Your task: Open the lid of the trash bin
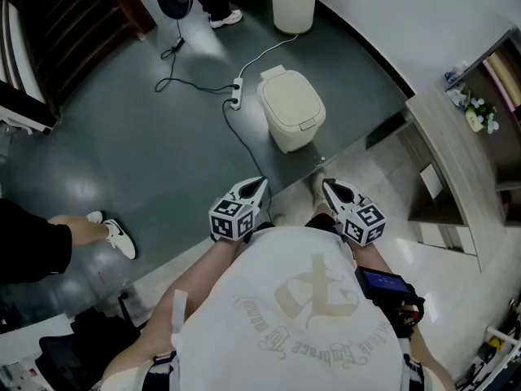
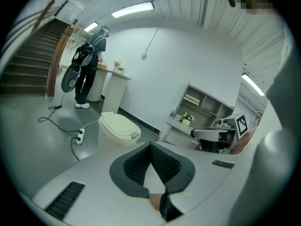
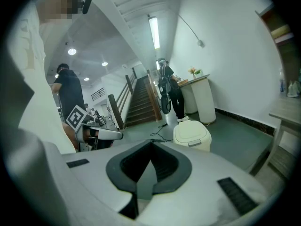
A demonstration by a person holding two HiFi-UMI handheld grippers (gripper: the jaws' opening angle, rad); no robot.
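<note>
**Bin lid down, both grippers held back from it**

A dark green floor (image 1: 122, 137) fills most of the room, with a staircase (image 1: 73, 23) in the far corner off to the left of the left gripper (image 1: 259, 182). The person holds that gripper low in front of them, its jaws closed tip to tip with nothing between them. The right gripper (image 1: 326, 186) sits just beside it at the same height. Its jaws are pressed together the same way and are just as empty.

The cream trash bin (image 1: 291, 108) stands on the floor ahead of both grippers, roughly between the lines they point along and well apart from either tip. Its lid (image 1: 295, 98) lies flat and shut.

A white power strip (image 1: 236, 94) lies ahead of the left gripper, just left of the bin, trailing a black cable (image 1: 244, 141). A wooden shelf unit (image 1: 456, 153) runs along the wall to the right of the right gripper. A bystander's shoe (image 1: 120, 239) shows out to the left of the left gripper.
</note>
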